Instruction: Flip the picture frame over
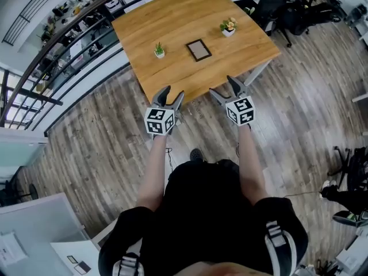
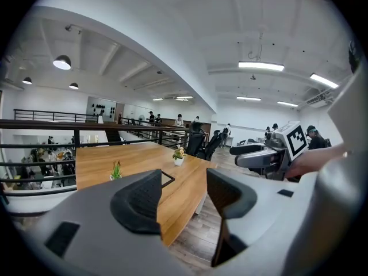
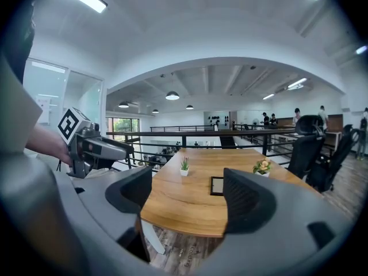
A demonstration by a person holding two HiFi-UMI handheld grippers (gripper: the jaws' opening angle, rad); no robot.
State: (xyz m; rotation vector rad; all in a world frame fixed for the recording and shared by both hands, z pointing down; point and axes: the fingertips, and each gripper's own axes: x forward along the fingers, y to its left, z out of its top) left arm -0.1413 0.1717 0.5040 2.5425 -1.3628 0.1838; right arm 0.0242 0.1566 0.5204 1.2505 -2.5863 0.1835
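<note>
The picture frame (image 1: 199,50) lies flat near the middle of the wooden table (image 1: 172,22), dark-rimmed with a pale centre. It also shows in the left gripper view as the frame (image 2: 167,179) and in the right gripper view as the frame (image 3: 217,186). My left gripper (image 1: 173,94) and right gripper (image 1: 222,86) hover side by side just short of the table's near edge, over the floor. Both are open and hold nothing. The frame is well beyond both. Each gripper view shows its own gripper, left (image 2: 184,199) and right (image 3: 187,199), open and pointing at the table.
A small green plant (image 1: 159,51) stands left of the frame and a flower pot (image 1: 228,27) to its right. A black railing (image 1: 63,36) runs past the table's left side. Office chairs (image 1: 287,13) crowd the far right. Wooden floor surrounds the person.
</note>
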